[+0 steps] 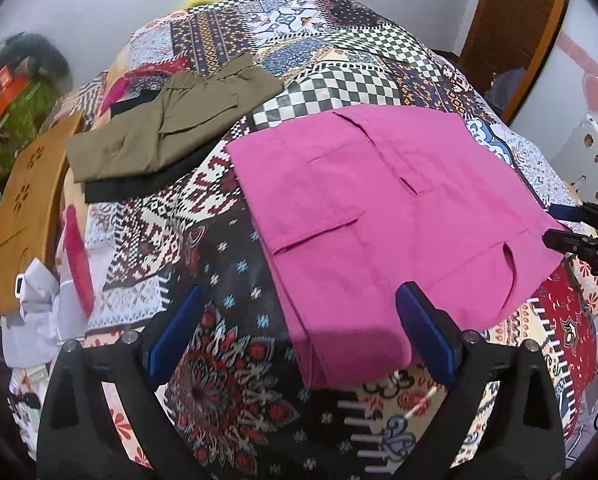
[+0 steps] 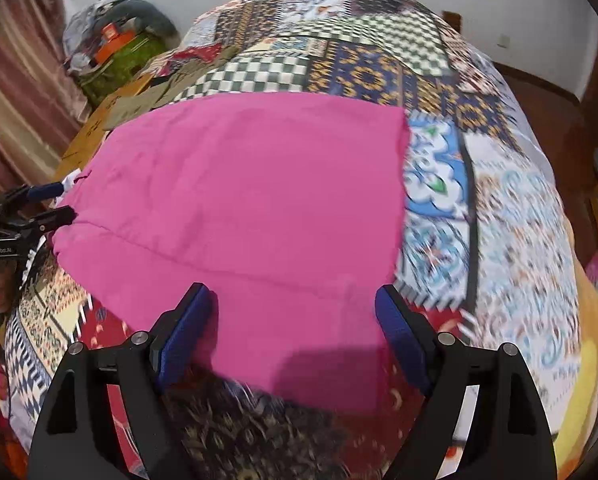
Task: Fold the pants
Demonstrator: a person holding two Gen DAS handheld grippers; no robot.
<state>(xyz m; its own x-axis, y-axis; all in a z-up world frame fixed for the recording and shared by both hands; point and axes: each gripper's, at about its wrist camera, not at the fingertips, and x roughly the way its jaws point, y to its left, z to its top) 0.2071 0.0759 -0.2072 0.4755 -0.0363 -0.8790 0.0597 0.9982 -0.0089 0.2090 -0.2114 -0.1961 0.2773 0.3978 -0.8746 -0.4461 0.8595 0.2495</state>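
On patchwork bedspread (image 1: 227, 280): pink pants (image 1: 379, 208) lie flat. Left gripper (image 1: 299, 320) fingers spread over near corner. Right gripper (image 2: 295, 312) fingers spread, straddling pants edge. Olive pants (image 1: 167, 120) well apart.

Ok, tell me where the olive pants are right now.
In the left wrist view, the olive pants lie folded on the patchwork bedspread, up and left of the pink pants, atop a black garment.
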